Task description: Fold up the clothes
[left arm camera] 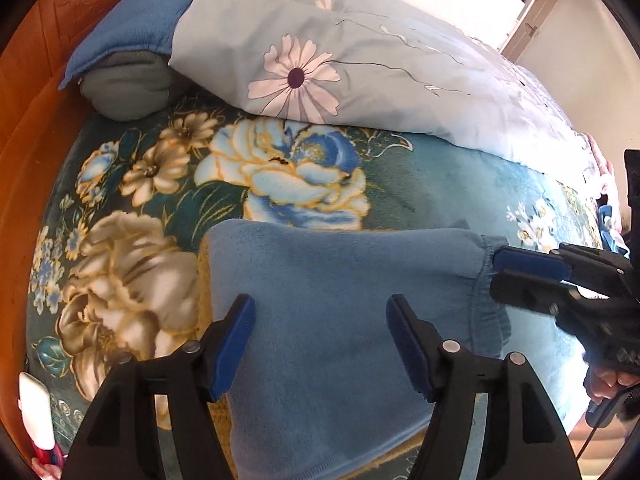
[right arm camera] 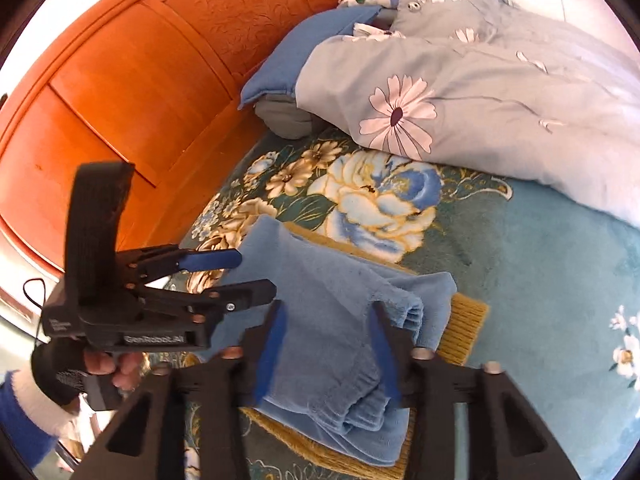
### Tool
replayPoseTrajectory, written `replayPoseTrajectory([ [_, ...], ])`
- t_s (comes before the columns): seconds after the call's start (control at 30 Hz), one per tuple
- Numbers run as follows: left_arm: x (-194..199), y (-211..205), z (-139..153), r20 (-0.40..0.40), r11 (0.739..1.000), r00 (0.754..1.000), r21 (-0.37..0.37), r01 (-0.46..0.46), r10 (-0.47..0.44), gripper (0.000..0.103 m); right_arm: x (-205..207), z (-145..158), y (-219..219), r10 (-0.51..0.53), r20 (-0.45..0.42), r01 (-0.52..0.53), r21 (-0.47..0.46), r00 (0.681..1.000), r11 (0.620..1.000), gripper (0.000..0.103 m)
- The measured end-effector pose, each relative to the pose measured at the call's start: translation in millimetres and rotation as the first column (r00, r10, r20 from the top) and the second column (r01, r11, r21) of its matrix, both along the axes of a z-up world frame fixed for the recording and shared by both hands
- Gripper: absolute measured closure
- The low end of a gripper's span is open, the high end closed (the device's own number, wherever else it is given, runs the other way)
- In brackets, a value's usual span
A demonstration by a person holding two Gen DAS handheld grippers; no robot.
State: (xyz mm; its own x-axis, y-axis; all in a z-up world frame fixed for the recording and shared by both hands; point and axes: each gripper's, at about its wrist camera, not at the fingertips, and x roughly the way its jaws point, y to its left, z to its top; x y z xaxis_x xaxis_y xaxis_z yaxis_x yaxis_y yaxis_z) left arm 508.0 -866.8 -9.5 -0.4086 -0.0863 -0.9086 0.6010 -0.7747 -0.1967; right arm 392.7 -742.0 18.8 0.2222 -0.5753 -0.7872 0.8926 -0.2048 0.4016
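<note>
A blue fleece garment (left arm camera: 340,300) lies folded on the bed, on top of a yellow knitted piece (right arm camera: 466,322). It also shows in the right wrist view (right arm camera: 332,320), with its stacked folded edges on the right. My left gripper (left arm camera: 320,344) is open above the garment's left half and holds nothing. It shows from the side in the right wrist view (right arm camera: 248,276). My right gripper (right arm camera: 328,344) is open over the garment's cuffed end. In the left wrist view the right gripper (left arm camera: 496,270) is at the garment's right hem with its jaws a little apart.
The bed has a teal floral blanket (left arm camera: 440,184). A pale blue flowered duvet (left arm camera: 360,60), a blue pillow (left arm camera: 132,28) and a grey bundle (left arm camera: 128,88) lie behind. An orange wooden headboard (right arm camera: 140,80) stands at the left. A white and red object (left arm camera: 36,412) lies at the bed's left edge.
</note>
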Motion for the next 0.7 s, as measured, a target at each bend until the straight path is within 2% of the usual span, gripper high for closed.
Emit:
replayPoseTrajectory([
  [0.17,0.4,-5.5,-11.5,0.011,1.0,1.0,0.016,0.01,-0.011,0.033,-13.0,-19.9,-4.5,-0.041,-0.015,0.041,0.056,0.999,0.998,0.081],
  [0.27,-0.7,-5.0,-19.0,0.031,1.0,0.999,0.015,0.023,-0.023,0.033,-21.2,-33.4,-4.0,-0.069,0.009,0.068,0.088,0.998,0.994,0.082],
  [0.4,-1.6,-2.8,-21.2,0.041,1.0,0.999,0.005,0.029,-0.029,0.033,-22.9,-36.9,-4.1,-0.071,0.009,0.069,0.095,0.997,0.993,0.082],
  [0.57,6.7,5.9,4.6,0.017,1.0,1.0,-0.02,0.017,-0.017,0.033,-15.6,-14.1,6.0,-0.054,-0.012,0.054,0.065,0.998,0.996,0.081],
  [0.7,25.3,21.3,13.7,-0.01,1.0,1.0,0.0,-0.008,0.008,0.033,1.3,0.3,21.2,-0.024,-0.013,0.025,0.053,1.0,0.998,0.08],
])
